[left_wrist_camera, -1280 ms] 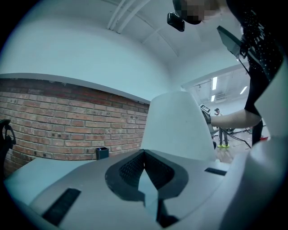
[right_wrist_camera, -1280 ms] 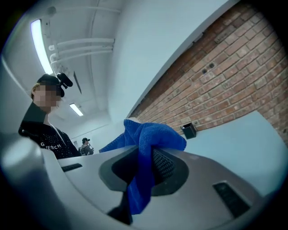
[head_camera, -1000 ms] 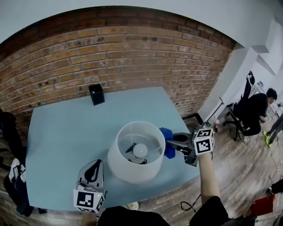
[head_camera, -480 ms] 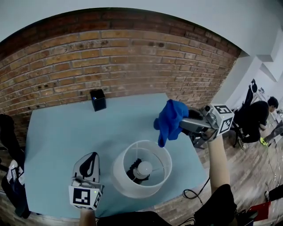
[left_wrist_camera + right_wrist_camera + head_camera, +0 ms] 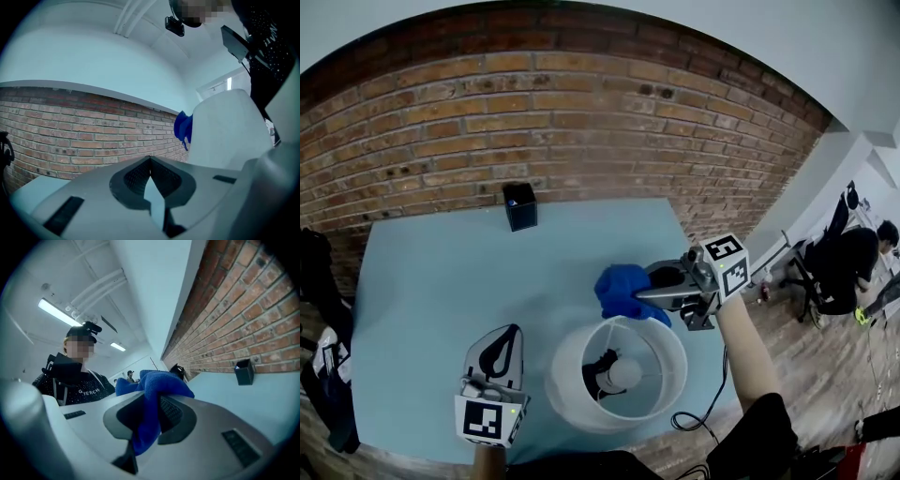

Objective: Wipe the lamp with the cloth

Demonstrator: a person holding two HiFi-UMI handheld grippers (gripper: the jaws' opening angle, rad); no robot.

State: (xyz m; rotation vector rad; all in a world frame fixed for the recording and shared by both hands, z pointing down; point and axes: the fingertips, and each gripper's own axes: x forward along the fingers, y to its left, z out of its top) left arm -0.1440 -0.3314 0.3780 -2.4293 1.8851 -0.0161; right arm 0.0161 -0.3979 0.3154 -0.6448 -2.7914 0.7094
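Lamp [image 5: 567, 380] has white shade, bulb [image 5: 625, 374] inside, cloth [image 5: 619, 286] near rim.

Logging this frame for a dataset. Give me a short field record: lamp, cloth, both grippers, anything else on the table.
lamp: white shade, bulb visible inside, upright on blue table
cloth: blue, at shade's far rim; contact unclear
right gripper: shut on cloth
left gripper: shut, empty, beside the lamp
other: black box near brick wall
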